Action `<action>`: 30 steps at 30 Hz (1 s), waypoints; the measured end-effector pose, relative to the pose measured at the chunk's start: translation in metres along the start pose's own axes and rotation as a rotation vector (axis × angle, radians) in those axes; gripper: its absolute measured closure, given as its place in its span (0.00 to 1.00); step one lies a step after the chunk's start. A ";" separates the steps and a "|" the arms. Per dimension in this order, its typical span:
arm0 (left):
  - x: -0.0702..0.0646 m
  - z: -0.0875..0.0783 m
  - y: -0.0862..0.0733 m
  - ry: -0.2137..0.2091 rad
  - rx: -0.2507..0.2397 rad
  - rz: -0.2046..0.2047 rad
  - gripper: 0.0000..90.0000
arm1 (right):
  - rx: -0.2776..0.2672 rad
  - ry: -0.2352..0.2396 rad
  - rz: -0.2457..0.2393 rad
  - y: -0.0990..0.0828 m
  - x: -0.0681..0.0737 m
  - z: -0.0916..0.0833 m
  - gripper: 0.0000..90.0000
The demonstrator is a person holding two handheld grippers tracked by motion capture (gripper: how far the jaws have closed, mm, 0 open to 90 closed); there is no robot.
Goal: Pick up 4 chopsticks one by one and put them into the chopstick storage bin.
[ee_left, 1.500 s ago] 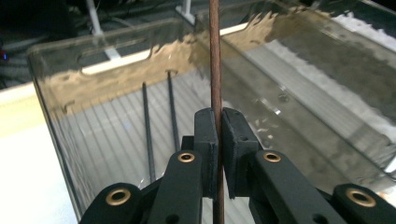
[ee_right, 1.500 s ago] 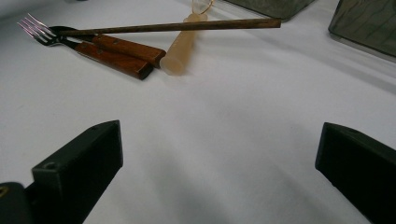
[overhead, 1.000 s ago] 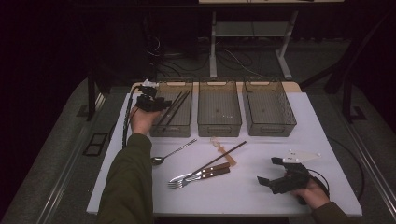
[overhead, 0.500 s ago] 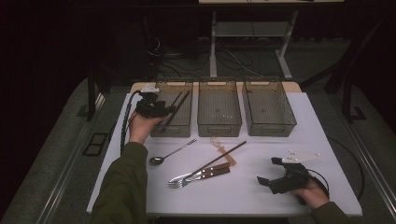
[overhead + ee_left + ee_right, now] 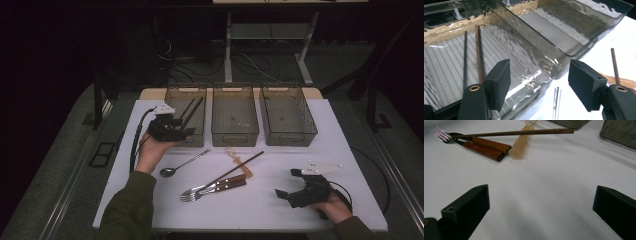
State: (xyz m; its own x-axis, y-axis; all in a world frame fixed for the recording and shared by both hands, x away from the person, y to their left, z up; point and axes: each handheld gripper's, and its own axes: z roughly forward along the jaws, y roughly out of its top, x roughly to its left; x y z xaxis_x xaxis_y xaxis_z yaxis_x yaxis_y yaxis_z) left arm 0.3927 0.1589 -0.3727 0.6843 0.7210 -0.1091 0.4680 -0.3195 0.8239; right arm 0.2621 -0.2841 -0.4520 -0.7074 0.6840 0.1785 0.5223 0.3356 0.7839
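Left gripper [image 5: 539, 82] at left bin's [image 5: 172, 95] near rim, jaws just been opening, nothing between; its view shows chopsticks [image 5: 477, 53] on bin floor. Right gripper [image 5: 541, 212] released, near table's [image 5: 250, 215] near-right corner; its view shows forks [image 5: 474, 143].

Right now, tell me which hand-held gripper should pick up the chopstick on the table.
Right, probably. The right hand-held gripper rests open on the table, facing the chopstick with bare cloth between. The left hand-held gripper, open and empty, sits at the left bin, its jaws having just opened.

Dark chopsticks [image 5: 479, 52] lying lengthwise inside left bin [image 5: 197, 134]
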 end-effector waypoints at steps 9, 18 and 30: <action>-0.025 -0.011 -0.012 -0.057 -0.008 0.012 0.34 | -0.001 0.005 0.000 0.000 0.001 0.000 0.01; -0.048 -0.012 -0.029 -0.087 0.005 0.036 0.34 | -0.005 0.005 -0.007 0.000 0.001 -0.001 0.01; -0.081 -0.004 -0.052 -0.124 0.003 0.062 0.45 | -0.001 -0.003 -0.005 0.000 0.000 -0.001 0.01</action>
State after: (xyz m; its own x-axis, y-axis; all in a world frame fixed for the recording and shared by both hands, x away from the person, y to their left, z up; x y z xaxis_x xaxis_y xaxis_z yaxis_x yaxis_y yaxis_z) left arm 0.3111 0.1195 -0.4044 0.7756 0.6184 -0.1263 0.4244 -0.3628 0.8296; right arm 0.2616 -0.2846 -0.4513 -0.7088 0.6841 0.1724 0.5178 0.3385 0.7857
